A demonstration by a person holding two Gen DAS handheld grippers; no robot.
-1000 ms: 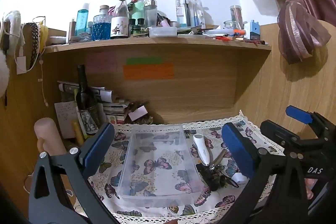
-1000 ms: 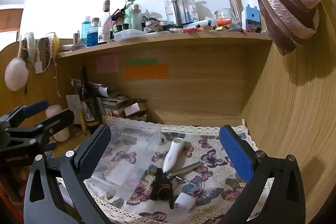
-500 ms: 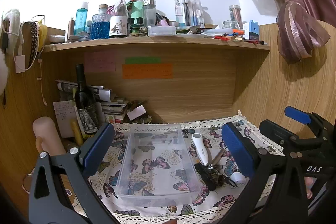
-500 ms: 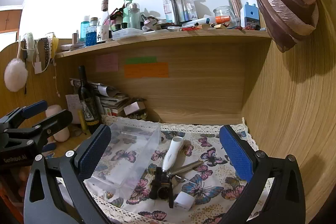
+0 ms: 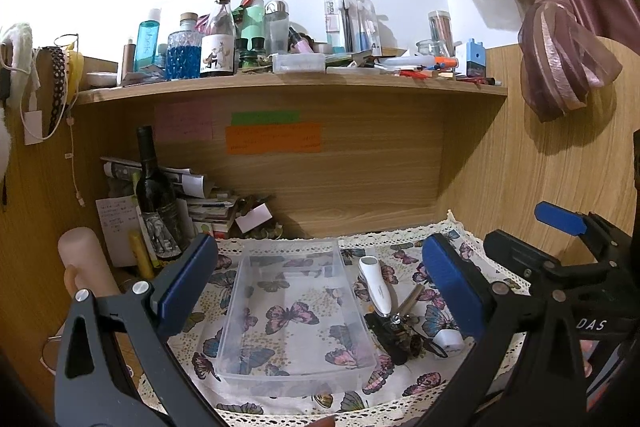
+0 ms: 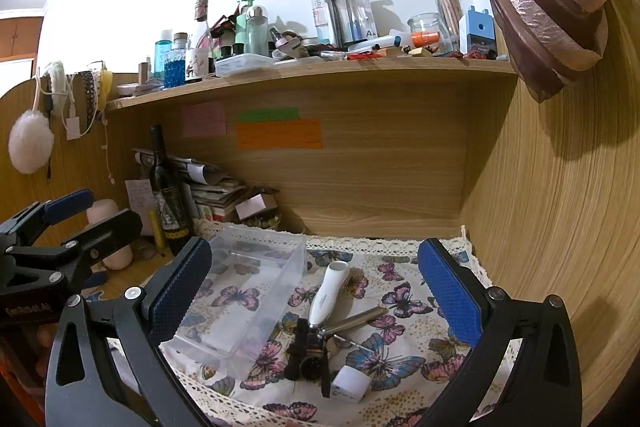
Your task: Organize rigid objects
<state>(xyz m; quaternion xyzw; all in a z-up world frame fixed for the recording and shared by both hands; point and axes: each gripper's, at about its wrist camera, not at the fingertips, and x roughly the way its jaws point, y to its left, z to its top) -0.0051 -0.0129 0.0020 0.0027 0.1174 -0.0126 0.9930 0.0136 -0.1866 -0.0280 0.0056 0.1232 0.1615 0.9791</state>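
A clear plastic bin (image 5: 294, 311) lies empty on a butterfly-print cloth (image 5: 280, 323); it also shows in the right wrist view (image 6: 244, 303). To its right lie a white handheld device (image 5: 376, 291) (image 6: 328, 293), a metal rod (image 6: 356, 319), a black object (image 5: 394, 337) (image 6: 308, 355) and a small white cap (image 5: 448, 339) (image 6: 352, 381). My left gripper (image 5: 316, 283) is open and empty, above the bin. My right gripper (image 6: 312, 285) is open and empty, above the white device.
A dark wine bottle (image 5: 154, 195) and stacked papers (image 5: 200, 203) stand at the back left. A pink cylinder (image 5: 84, 263) stands left of the cloth. A cluttered shelf (image 5: 288, 83) runs overhead. A wooden wall (image 6: 560, 207) closes the right side.
Both grippers have drawn back and up slightly, so the bin and the items sit a little lower and farther in view. Nothing on the cloth has moved.
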